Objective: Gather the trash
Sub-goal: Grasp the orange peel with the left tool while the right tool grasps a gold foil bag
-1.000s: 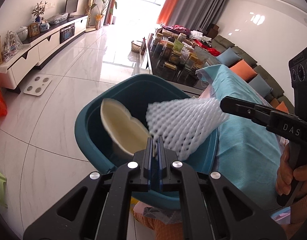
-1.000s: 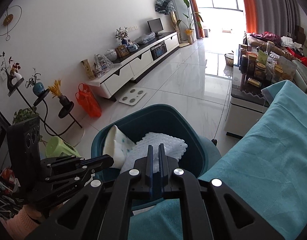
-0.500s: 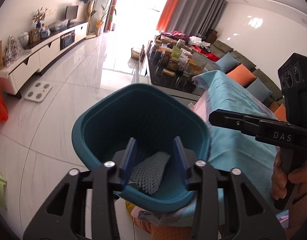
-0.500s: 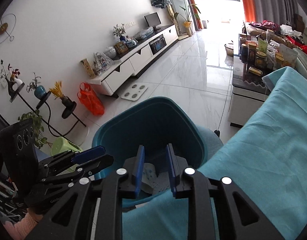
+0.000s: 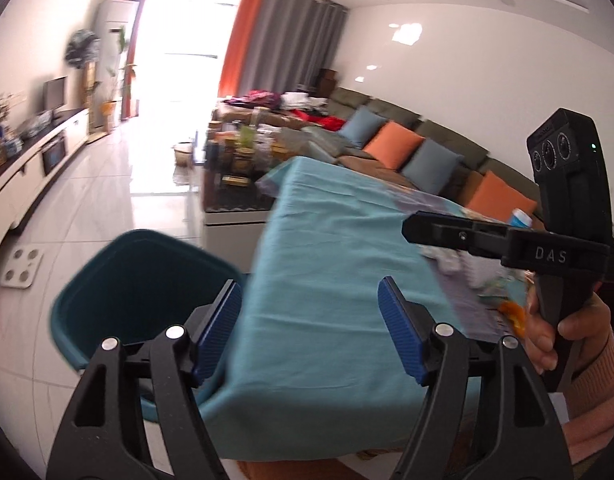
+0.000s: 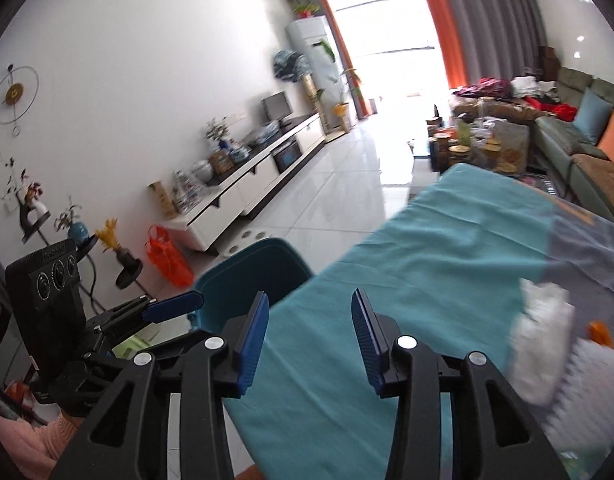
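Both of our hand-held grippers are empty right now. The left hand-held gripper has just been opening and its blue pads stand wide apart with nothing between them, only the teal cloth behind. Same for the right hand-held gripper: jaws just been opening, parted, released, nothing in them.

The teal bin sits on the floor just off the near left edge of the tabletop, which is covered in that teal cloth. We can't see down to the bin's bottom from here, so we won't say what's in it.

What's left to collect lies at the right end of the tabletop: a white crumpled piece, some white foam netting near it at the frame edge, and a small orange scrap beside them. It's all blurred, so we can't tell exactly what each bit is.

Our take on doing the next bit well: swing right, keep the jaws open until a pad is on each side of one piece, and come in low over the cloth. The foam net looks squishy and light, so we'd pinch it in the middle rather than at a loose edge. We'd also watch not to snag the cloth along with it, and keep the two grippers from crossing each other.
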The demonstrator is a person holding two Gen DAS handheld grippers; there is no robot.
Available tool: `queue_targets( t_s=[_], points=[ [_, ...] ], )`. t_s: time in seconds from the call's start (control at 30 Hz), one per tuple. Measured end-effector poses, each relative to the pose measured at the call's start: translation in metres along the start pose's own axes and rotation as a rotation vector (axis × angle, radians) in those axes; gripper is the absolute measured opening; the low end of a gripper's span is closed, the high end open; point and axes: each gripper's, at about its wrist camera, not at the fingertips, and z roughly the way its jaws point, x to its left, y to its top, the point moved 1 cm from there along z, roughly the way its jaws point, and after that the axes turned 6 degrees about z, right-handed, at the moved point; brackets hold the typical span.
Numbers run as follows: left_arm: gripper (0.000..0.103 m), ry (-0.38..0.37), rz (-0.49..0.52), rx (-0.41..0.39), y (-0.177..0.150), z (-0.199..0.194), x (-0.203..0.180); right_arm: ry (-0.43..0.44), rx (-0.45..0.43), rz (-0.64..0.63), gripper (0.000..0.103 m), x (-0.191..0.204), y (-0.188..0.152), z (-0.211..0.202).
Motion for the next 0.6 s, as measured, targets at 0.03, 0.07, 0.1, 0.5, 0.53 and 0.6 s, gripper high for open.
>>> queue_targets(
  t_s=[0.03,0.07,0.1,0.5,0.53,0.6],
  points=[
    [0.070,-0.027,0.016,0.005,0.002,0.007,-0.012,-0.020,-0.016,0.015,0.041,-0.008,-0.001,-0.010],
    [0.070,-0.051,0.032,0.011,0.002,0.011,-0.024,-0.042,-0.031,0.028,0.041,-0.015,-0.004,-0.021],
    [0.070,-0.079,0.052,0.019,0.002,0.018,-0.038,-0.070,-0.047,0.041,0.041,-0.024,-0.007,-0.031],
    [0.069,-0.323,0.195,0.121,-0.005,0.080,-0.163,-0.322,-0.145,0.250,0.041,-0.129,-0.064,-0.128],
    [0.069,-0.343,0.205,0.130,-0.006,0.082,-0.171,-0.335,-0.152,0.267,0.041,-0.136,-0.069,-0.135],
    [0.069,-0.383,0.222,0.144,-0.010,0.083,-0.184,-0.360,-0.171,0.286,0.041,-0.146,-0.076,-0.147]
  ],
)
